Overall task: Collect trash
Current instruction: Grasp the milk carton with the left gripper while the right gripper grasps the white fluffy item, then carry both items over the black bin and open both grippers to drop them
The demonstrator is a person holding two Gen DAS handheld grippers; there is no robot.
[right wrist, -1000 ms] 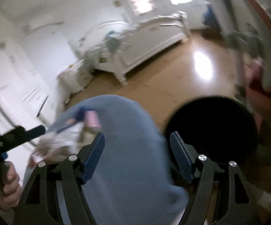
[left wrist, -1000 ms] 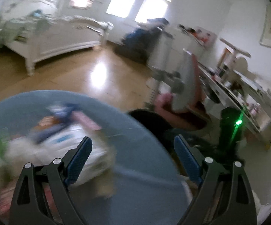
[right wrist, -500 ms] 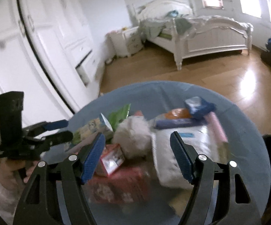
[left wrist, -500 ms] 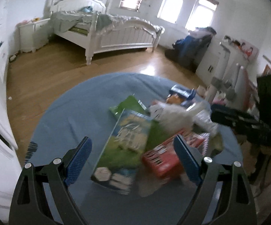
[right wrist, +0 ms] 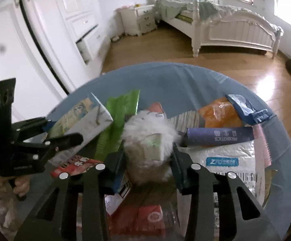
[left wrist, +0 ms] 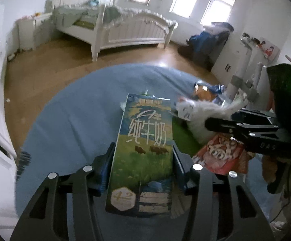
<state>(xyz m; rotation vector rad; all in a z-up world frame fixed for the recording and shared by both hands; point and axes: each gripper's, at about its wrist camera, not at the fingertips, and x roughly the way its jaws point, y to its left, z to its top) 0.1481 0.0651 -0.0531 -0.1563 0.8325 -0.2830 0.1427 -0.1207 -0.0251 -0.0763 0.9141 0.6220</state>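
My left gripper is shut on a green and blue milk carton, which lies lengthwise between its fingers over the blue round table. The carton also shows in the right wrist view. My right gripper is closed around a white fluffy wad with a small white carton in the middle of the trash pile. It also shows in the left wrist view. Around lie a green wrapper, red packets, an orange bag, a blue pack and a white mailer.
A purple tube lies behind the mailer. A white bed stands across the wooden floor. White wardrobe doors and a nightstand stand to the left. A desk with clutter is at the right.
Both grippers swung from the table's edge to the trash pile. The left closed on the milk carton. The right closed around the white fluffy wad.
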